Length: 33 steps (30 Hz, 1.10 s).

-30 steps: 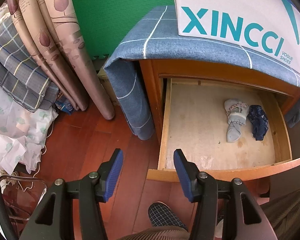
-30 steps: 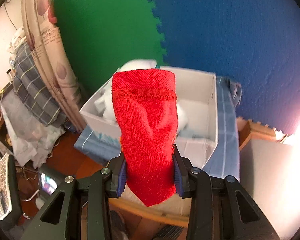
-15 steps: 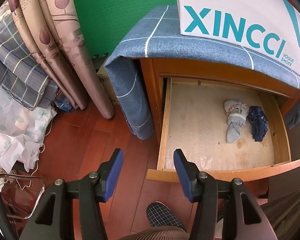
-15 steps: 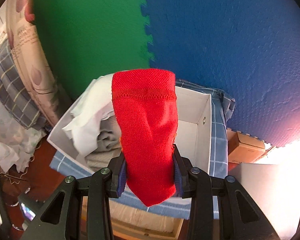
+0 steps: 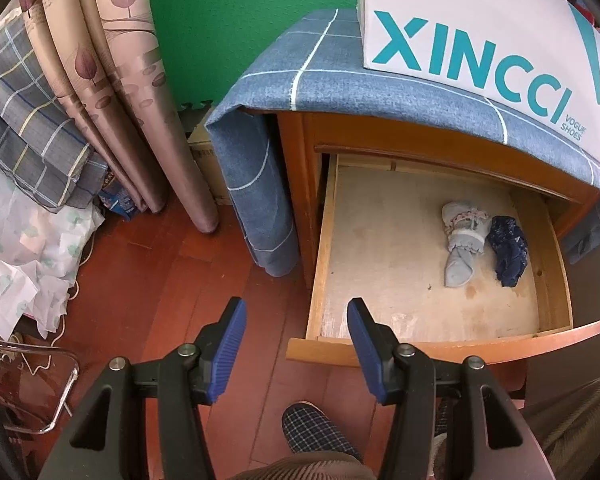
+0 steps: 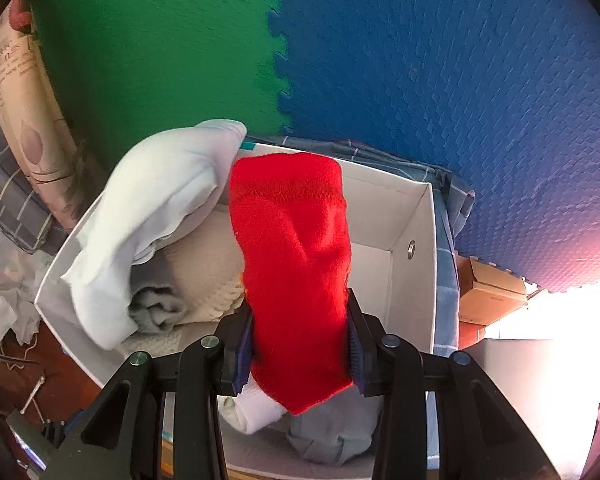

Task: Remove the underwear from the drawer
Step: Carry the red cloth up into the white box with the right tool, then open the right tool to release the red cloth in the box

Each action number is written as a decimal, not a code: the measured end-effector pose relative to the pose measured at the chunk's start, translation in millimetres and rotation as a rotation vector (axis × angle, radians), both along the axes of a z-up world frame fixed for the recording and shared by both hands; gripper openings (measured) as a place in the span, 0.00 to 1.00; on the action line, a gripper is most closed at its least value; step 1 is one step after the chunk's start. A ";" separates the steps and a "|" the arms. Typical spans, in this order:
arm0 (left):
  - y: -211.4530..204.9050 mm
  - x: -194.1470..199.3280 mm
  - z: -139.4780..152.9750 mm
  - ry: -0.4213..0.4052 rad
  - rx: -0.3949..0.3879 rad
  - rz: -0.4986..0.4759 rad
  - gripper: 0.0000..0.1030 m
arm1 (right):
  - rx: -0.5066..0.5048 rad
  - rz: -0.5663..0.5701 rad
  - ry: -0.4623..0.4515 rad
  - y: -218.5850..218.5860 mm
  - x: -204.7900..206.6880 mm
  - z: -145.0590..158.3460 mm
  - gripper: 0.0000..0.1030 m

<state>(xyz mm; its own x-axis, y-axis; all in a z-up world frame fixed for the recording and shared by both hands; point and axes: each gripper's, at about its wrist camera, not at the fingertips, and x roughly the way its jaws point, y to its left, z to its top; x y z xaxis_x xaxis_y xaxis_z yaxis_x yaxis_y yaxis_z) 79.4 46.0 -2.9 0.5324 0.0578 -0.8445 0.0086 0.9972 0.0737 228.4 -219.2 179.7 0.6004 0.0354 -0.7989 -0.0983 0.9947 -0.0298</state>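
Right gripper (image 6: 300,354): jaws clamped on the red piece (image 6: 294,280), pinched at its lower third, rest standing up past the pads. It's over the white box (image 6: 414,240), which already holds pale clothes (image 6: 156,208) on the left side.

To drop it well: get the tip over the free right half of the box and lower until the fabric is below the rim. Then release, so it doesn't drape over the wall or catch on the pile.

Left gripper (image 5: 296,344): jaws wide apart, nothing between them, hanging over the floor at the drawer (image 5: 440,344) front corner.

Drawer is pulled out. Two pieces left, near its back right: grey piece (image 5: 462,244), navy piece (image 5: 508,250) just beside it. Next pick: come straight down on one, pinch the bunched middle and avoid dragging its neighbour.
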 end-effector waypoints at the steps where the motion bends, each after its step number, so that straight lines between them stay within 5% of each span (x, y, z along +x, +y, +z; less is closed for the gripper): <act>1: 0.3 0.1 -0.3 0.000 -0.001 0.001 0.52 | 0.001 0.001 0.003 -0.2 1.9 -1.9 0.36; 11: 1.0 0.4 -0.5 0.001 -0.001 0.000 0.52 | 0.020 0.001 -0.007 -1.2 8.2 -8.3 0.43; 19: 1.4 0.4 -0.5 0.002 -0.002 -0.001 0.52 | 0.022 0.010 -0.016 2.5 3.1 -8.5 0.60; 33: 1.9 0.5 -0.3 0.001 -0.002 -0.002 0.52 | 0.012 0.055 -0.030 12.1 -21.8 4.8 0.67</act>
<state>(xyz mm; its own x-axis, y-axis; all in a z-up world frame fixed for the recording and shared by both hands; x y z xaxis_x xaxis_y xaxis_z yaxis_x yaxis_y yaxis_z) 79.8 47.9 -3.3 0.5314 0.0546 -0.8454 0.0108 0.9974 0.0712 206.6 -207.1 184.4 0.6209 0.0783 -0.7799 -0.1516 0.9882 -0.0215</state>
